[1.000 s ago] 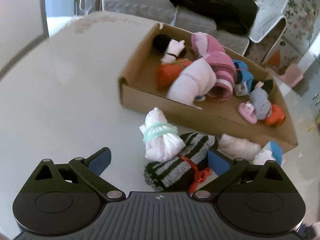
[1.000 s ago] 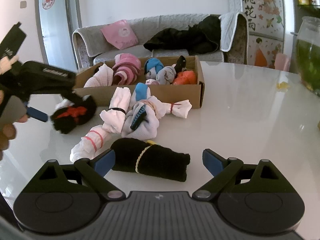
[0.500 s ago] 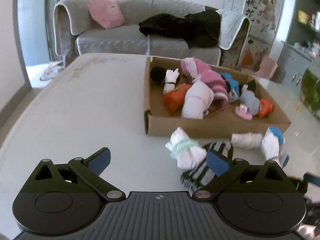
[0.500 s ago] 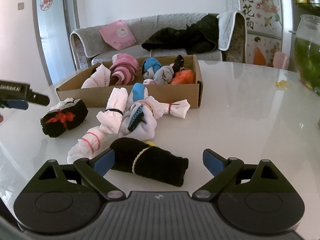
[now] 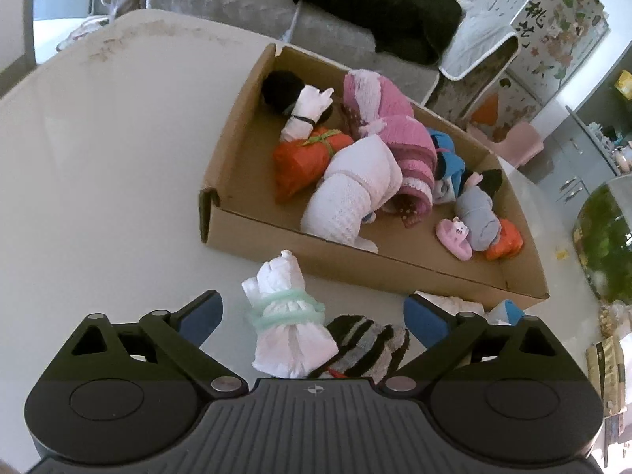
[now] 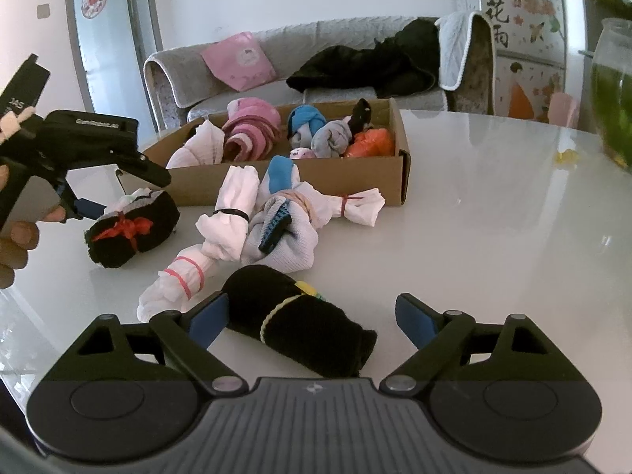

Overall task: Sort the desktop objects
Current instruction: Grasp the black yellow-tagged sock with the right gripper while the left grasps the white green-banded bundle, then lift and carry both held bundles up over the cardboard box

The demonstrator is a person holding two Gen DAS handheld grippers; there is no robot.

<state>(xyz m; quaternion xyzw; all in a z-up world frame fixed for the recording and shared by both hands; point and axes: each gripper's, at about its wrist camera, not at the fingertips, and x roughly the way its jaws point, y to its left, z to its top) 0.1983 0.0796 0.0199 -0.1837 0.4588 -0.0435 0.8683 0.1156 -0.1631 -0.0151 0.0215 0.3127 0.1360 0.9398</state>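
In the left wrist view the left gripper [image 5: 312, 314] tilts steeply down over the glossy white table [image 5: 98, 150], its blue-padded jaws spread wide and clamping nothing; between them, touching neither pad, lies a white rolled sock bundle tied with a pale green band [image 5: 286, 316], and at its 4 o'clock a black-and-grey striped sock roll [image 5: 369, 345] whose lower end is hidden by the gripper body. At 12 o'clock from these sits the shallow brown cardboard box [image 5: 252, 233] holding more rolls: an orange bundle [image 5: 304, 160], a big white knitted roll [image 5: 355, 193] and a pink striped roll [image 5: 399, 146]. Behind the right finger a white bundle is mostly hidden. In the right wrist view the right gripper [image 6: 312, 314] points down at a shallower slant, and its jaws are closing though not yet gripping; a black sock roll with a yellowish band [image 6: 300, 320] lies between them, its left end close against the left pad, the right pad well apart from it. At 9 o'clock a person's hand [image 6: 17, 237], cut off by the frame edge, holds the left gripper's black body above a black roll tied with red string [image 6: 130, 233], whose far side that gripper hides. At 12 o'clock lie a white bundle with a black band [image 6: 233, 205] and a grey-white bundle [image 6: 288, 233].
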